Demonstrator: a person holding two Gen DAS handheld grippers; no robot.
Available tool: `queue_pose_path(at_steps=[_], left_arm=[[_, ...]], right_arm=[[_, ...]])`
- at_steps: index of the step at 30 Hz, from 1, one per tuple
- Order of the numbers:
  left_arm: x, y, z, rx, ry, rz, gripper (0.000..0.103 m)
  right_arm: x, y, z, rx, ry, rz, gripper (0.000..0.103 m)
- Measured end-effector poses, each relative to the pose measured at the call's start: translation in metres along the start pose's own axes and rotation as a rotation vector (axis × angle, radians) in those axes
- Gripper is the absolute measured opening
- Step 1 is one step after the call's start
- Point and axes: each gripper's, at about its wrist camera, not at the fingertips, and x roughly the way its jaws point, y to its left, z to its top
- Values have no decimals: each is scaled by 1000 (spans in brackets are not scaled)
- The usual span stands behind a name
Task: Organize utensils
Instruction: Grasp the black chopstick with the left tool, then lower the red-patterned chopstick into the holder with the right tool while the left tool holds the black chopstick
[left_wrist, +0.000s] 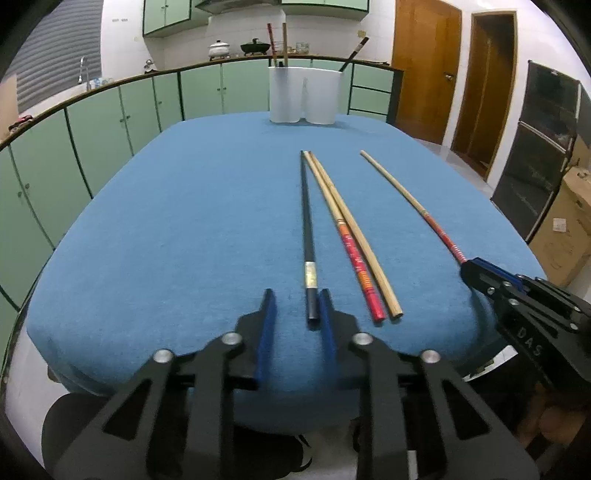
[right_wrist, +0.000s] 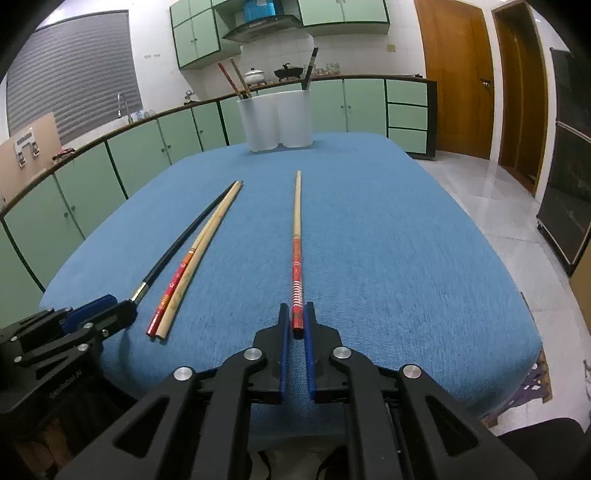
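- Nearest the lens, the left gripper (left_wrist: 293, 308) is standing half open, its blue pads bracketing the butt of the black chopstick (left_wrist: 307, 229) without clamping it.
- Meanwhile the right gripper (right_wrist: 294, 321) is sitting nearly closed around the red-handled chopstick (right_wrist: 296, 258); whether its pads are touching I cannot tell.
- Both should be centring before squeezing, since thin sticks roll on the blue-covered counter (left_wrist: 184, 221).
- Lifted ends should be heading toward the white utensil holder (left_wrist: 304, 94).
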Motion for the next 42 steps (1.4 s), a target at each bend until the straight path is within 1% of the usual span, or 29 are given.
queue_pose_path(at_steps=[2, 10, 17, 20, 26, 29, 31, 37, 42], left_arm=[[0, -1, 0, 3, 0, -12, 6], [-9, 5, 4, -33, -9, -50, 6], [-36, 13, 15, -67, -55, -60, 6], [-51, 18, 25, -81, -82, -65, 6], [-84, 23, 52, -70, -149, -75, 6], [-99, 24, 68, -48, -186, -72, 6], [-108, 25, 77, -33, -207, -69, 6], [-118, 28, 104, -7, -227, -76, 6], [-111, 31, 131, 7, -207, -97, 6]], right_arm=[[1, 1, 0, -9, 0, -4, 8], [-4, 1, 5, -8, 8, 15, 6], [-36, -2, 19, -8, -64, 33, 6], [-53, -1, 28, -16, -99, 37, 6], [-88, 0, 62, -30, -183, 43, 6], [-104, 5, 87, -63, -226, 49, 6], [-109, 8, 99, -85, -239, 54, 6], [-107, 18, 140, -136, -239, 69, 6], [-94, 23, 170, -174, -200, 73, 6]])
